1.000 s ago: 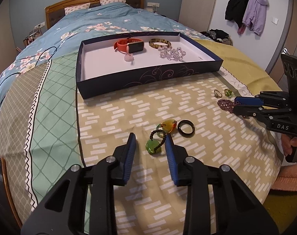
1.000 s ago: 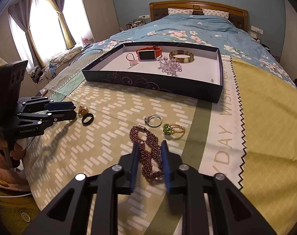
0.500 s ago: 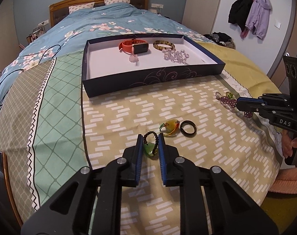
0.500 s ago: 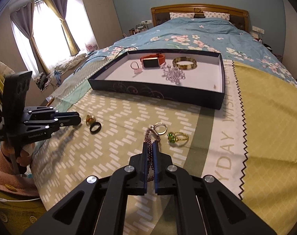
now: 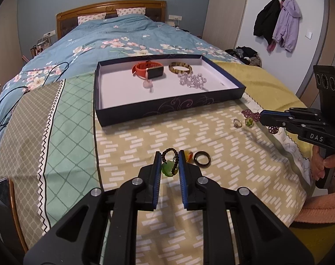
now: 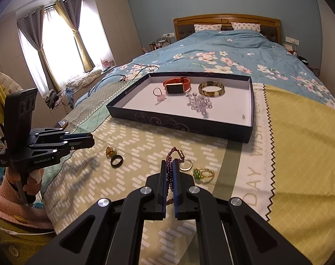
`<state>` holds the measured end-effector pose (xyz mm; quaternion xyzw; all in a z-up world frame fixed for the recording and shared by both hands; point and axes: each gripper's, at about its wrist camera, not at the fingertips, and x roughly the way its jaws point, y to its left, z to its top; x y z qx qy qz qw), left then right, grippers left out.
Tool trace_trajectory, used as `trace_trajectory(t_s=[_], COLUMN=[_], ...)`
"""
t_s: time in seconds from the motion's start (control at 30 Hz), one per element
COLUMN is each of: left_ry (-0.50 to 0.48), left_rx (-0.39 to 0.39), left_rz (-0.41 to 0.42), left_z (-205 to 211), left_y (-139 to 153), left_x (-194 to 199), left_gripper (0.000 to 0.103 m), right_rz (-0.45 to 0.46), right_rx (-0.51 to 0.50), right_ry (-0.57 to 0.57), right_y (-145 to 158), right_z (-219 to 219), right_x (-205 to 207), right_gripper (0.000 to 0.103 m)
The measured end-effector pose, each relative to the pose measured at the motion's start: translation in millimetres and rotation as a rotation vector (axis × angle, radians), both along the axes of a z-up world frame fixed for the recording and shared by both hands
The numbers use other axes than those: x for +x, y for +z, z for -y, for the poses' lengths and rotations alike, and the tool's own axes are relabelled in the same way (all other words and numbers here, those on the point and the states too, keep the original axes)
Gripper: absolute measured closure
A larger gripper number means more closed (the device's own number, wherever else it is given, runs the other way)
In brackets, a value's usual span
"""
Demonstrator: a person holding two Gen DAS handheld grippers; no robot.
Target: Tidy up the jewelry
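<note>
My left gripper [image 5: 169,161] is shut on a green pendant [image 5: 169,169], and its dark bead loop sticks up between the pads. Just right of it on the bedspread lie an amber pendant [image 5: 188,155] and a black ring [image 5: 202,159]. My right gripper [image 6: 170,163] is shut on a purple bead bracelet [image 6: 170,176], which hangs from its tips a little above the bed [image 5: 251,113]. A silver ring [image 6: 186,164] and a gold ring with a green stone [image 6: 202,173] lie beside it. The dark blue box [image 6: 178,125] stands beyond both grippers.
Inside the box are an orange watch [image 6: 176,86], a gold bangle [image 6: 211,89], a crystal bracelet [image 6: 199,102] and a pink pendant [image 6: 159,96]. A black cable [image 5: 10,101] lies on the blue duvet at the left. A person's hands in pink sleeves hold both grippers.
Both grippers stood open around their pieces a second ago and have shut on them. The purple bracelet has come up off the bedspread, and the green pendant's bead loop now stands upright.
</note>
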<state>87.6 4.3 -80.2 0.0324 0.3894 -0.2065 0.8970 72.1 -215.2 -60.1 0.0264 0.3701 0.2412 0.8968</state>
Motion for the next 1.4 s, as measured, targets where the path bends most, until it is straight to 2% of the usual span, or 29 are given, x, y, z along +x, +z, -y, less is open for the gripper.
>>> trace_trajectory(t_s=[0.93, 1.2, 1.4], left_ry=[-0.016, 0.001, 0.029], left_rx=[-0.036, -0.027, 0.015], left_rz=[0.082, 0.052, -0.025], left_z=[7.9, 3.6, 0.4], left_y=[26.0, 15.9, -10.1], left_x=[4.7, 9.2, 21.0], left_gripper=[0.087, 0.087, 0.087], right_rz=[0.076, 0.05, 0.033], right_rx=[0.025, 0.029, 0.033], right_ry=[-0.014, -0.008, -0.002], right_y=[21.6, 14.2, 9.0], right_z=[1.9, 0.4, -1.4], right_x=[13.2, 13.0, 13.0], right_gripper=[0.1, 0.1, 0.1])
